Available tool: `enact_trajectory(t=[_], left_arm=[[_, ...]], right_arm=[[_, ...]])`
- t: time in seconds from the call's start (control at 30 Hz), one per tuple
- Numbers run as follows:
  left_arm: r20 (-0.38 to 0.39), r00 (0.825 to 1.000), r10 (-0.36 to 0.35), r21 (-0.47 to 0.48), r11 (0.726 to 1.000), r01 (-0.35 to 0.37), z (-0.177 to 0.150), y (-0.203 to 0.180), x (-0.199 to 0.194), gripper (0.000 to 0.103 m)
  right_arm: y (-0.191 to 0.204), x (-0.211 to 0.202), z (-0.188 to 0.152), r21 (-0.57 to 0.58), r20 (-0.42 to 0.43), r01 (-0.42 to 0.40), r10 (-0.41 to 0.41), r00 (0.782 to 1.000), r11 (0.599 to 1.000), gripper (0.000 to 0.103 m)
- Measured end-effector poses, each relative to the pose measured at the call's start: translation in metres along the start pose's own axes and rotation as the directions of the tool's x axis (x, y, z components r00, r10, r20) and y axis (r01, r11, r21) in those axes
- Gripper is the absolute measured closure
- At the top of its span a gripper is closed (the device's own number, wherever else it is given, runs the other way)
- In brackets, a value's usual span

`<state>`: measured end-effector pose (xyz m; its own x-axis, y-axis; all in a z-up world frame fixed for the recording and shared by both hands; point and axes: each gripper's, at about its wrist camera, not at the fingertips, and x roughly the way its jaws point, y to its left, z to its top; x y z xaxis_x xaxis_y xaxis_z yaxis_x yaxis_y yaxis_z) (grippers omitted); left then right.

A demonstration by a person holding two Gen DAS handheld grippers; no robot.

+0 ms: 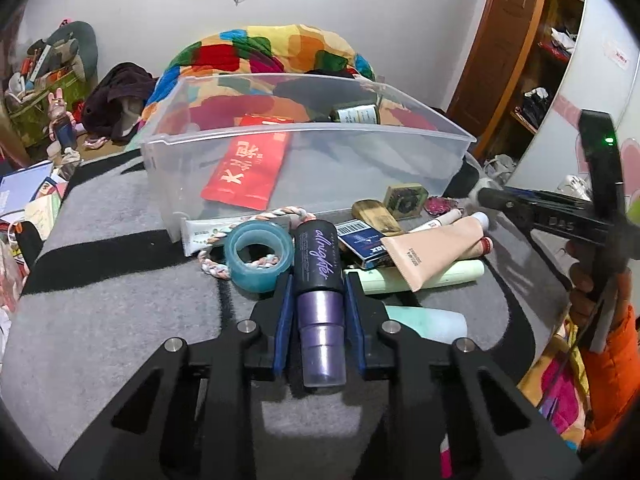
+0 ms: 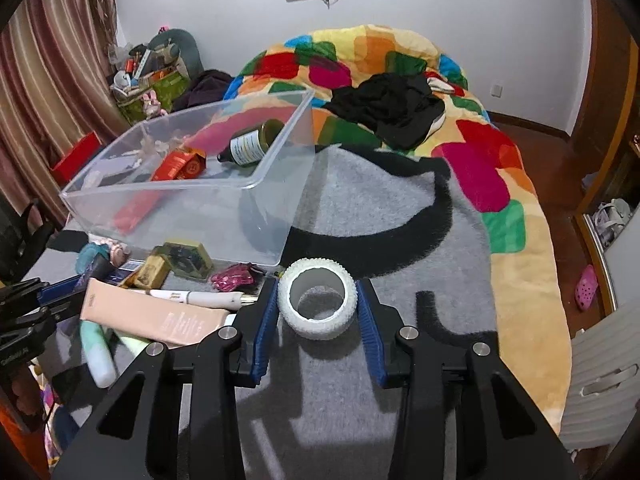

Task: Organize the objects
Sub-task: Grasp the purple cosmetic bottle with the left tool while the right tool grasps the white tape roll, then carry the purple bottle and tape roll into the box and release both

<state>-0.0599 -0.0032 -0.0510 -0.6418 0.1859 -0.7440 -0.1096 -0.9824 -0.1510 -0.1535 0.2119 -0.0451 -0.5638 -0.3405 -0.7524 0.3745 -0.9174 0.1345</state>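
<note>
My left gripper (image 1: 319,280) is shut on a purple "all nighter" spray bottle (image 1: 320,312) that lies on the grey blanket (image 1: 120,312), with both blue pads against its dark body. In the right wrist view my right gripper (image 2: 316,284) is shut on a white textured tape roll (image 2: 320,330) resting on the same blanket, a pad touching each side. Behind both stands a clear plastic bin (image 1: 304,136) holding a red envelope (image 1: 248,172) and a dark bottle (image 2: 250,144).
Loose items lie in front of the bin: a blue tape roll (image 1: 258,256), a braided cord (image 1: 216,266), a beige tube (image 1: 436,256), a navy box (image 1: 362,240), a green tube (image 1: 424,276), a pink wrapper (image 2: 234,278). A colourful quilt (image 2: 480,168) lies behind.
</note>
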Motion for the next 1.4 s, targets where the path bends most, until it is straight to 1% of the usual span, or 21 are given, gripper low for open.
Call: enact_trajectory(t=[0.13, 0.23, 0.5, 0.73, 0.87, 1.0, 1.13, 1.2, 1.27, 1.4], left_arm=[[0.022, 1.0, 0.005, 0.003, 1.0, -0.005, 0.0, -0.002, -0.007, 0.078], [0.054, 0.999, 0.003, 0.008, 1.0, -0.003, 0.003, -0.005, -0.017, 0.078], [0.163, 0.987, -0.002, -0.006, 1.0, 0.003, 0.026, -0.001, -0.051, 0.078], [0.245, 0.969, 0.007, -0.036, 0.999, 0.001, 0.054, 0.01, -0.067, 0.078], [0.269, 0.963, 0.036, -0.03, 0.999, -0.029, 0.072, 0.017, -0.072, 0.078], [0.233, 0.972, 0.045, -0.03, 0.999, -0.039, 0.093, 0.028, -0.061, 0.078], [0.136, 0.989, 0.05, -0.031, 0.998, -0.046, 0.111, 0.039, -0.032, 0.078], [0.091, 0.995, 0.048, -0.03, 0.998, -0.046, 0.116, 0.043, -0.017, 0.078], [0.045, 0.998, 0.048, -0.023, 0.999, -0.047, 0.119, 0.045, -0.003, 0.078], [-0.027, 0.998, 0.063, -0.002, 0.998, -0.063, 0.122, 0.045, 0.02, 0.078]], right_arm=[[0.003, -0.017, 0.002, 0.001, 0.042, -0.013, 0.012, 0.999, 1.0, 0.068], [0.011, -0.03, 0.005, -0.015, 0.074, -0.022, 0.023, 0.997, 1.0, 0.068], [0.035, -0.053, 0.027, -0.05, 0.163, -0.08, 0.087, 0.983, 0.996, 0.068], [0.053, -0.043, 0.049, -0.063, 0.185, -0.124, 0.134, 0.974, 0.99, 0.068], [0.055, -0.031, 0.062, -0.05, 0.174, -0.148, 0.155, 0.973, 0.988, 0.068], [0.06, -0.014, 0.075, -0.051, 0.144, -0.142, 0.148, 0.978, 0.989, 0.068], [0.063, 0.005, 0.082, -0.064, 0.097, -0.129, 0.135, 0.986, 0.99, 0.068], [0.064, 0.014, 0.086, -0.071, 0.071, -0.126, 0.131, 0.989, 0.99, 0.068], [0.068, 0.022, 0.088, -0.082, 0.043, -0.127, 0.131, 0.99, 0.988, 0.068], [0.077, 0.035, 0.091, -0.13, -0.005, -0.105, 0.105, 0.994, 0.986, 0.068]])
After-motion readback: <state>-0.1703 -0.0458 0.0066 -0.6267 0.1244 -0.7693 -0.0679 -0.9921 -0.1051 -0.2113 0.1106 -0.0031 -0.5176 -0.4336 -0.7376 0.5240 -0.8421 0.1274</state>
